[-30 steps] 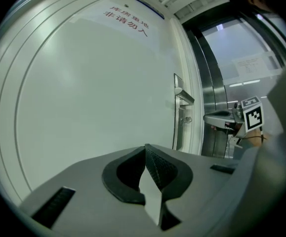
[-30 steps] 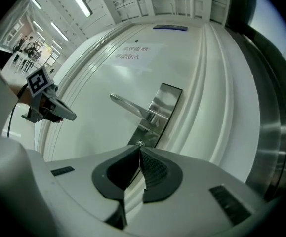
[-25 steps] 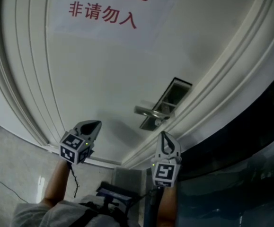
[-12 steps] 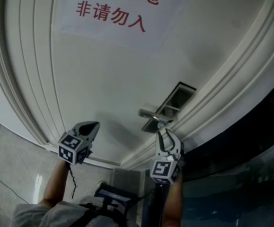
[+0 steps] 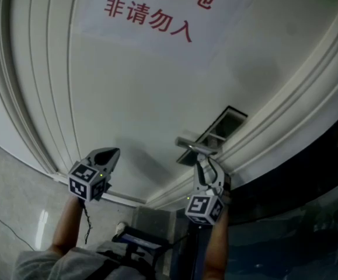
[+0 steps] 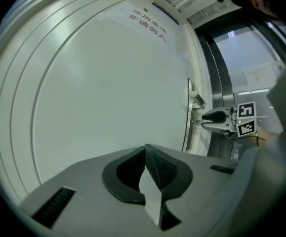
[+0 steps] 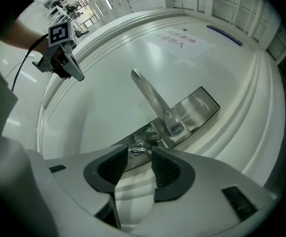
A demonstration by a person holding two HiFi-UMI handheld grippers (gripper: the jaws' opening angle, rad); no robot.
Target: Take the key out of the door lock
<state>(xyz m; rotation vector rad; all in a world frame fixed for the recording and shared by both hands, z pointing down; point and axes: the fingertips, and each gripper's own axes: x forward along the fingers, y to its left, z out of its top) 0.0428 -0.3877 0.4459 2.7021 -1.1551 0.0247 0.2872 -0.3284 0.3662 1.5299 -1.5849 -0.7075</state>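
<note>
The key (image 7: 137,148) sat in the lower end of the metal lock plate (image 7: 198,107), just below the root of the lever handle (image 7: 150,95). Its ringed head stuck out from the plate toward the camera. The plate lay close to the right edge of the white door (image 5: 128,92), beside the stepped moulding of the frame.

The right gripper (image 7: 140,157) pointed straight at the key. Its jaws had just been opening and stood wide apart. In the right gripper view the key's head sat at the mouth of the gap between the two ribbed pads, and neither pad pressed on it. In the head view this gripper (image 5: 207,167) reached up to the bottom of the lock plate (image 5: 227,121), directly under the handle (image 5: 195,144).

The left gripper (image 5: 112,152) was held well to the left of the lock, toward the lower left of the door panel and apart from it. In the left gripper view its jaws (image 6: 145,151) were together at the tips with nothing between them.

A paper sign (image 5: 157,10) with red characters was stuck near the top of the door.
</note>
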